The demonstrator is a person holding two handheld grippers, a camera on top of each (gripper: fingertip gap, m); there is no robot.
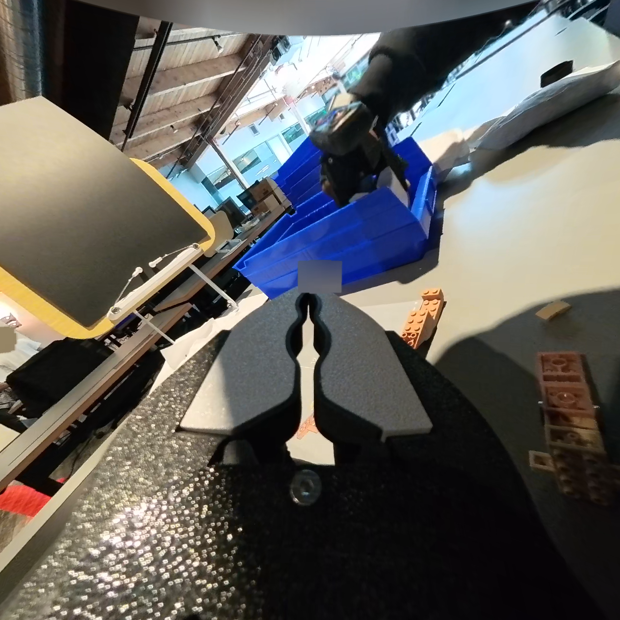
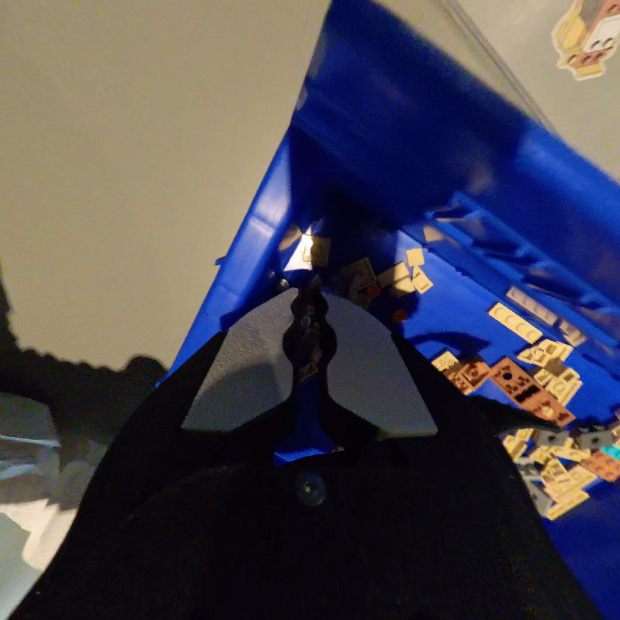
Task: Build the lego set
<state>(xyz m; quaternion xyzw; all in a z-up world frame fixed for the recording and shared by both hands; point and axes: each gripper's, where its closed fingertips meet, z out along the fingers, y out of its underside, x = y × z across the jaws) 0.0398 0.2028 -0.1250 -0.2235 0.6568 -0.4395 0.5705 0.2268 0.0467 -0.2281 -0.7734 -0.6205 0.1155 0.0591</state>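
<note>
In the right wrist view my right gripper (image 2: 309,293) is down inside a blue bin (image 2: 385,127), near its corner. Its jaws are nearly closed on a small dark piece (image 2: 308,325) that is hard to make out. Loose tan tiles (image 2: 402,278), a tan plate (image 2: 515,322) and a brown plate (image 2: 530,392) lie on the bin floor. In the left wrist view my left gripper (image 1: 307,298) is shut and empty above the grey table (image 1: 503,235). An orange brick assembly (image 1: 424,318) stands just right of its tips. A brown plate (image 1: 567,409) lies studs-down further right.
Several blue bins (image 1: 335,241) stand in a row ahead of the left gripper, with the right gripper (image 1: 362,161) reaching into one. A small tan tile (image 1: 553,310) lies on the table. A heap of mixed pieces (image 2: 563,469) fills the bin's right end. A small tan-and-pink figure (image 2: 583,37) lies beyond it. My hands' fingertips stand some 25 cm from each other. My left tips are about 25 cm from the tan plate (image 2: 515,322), my right tips only 11 cm.
</note>
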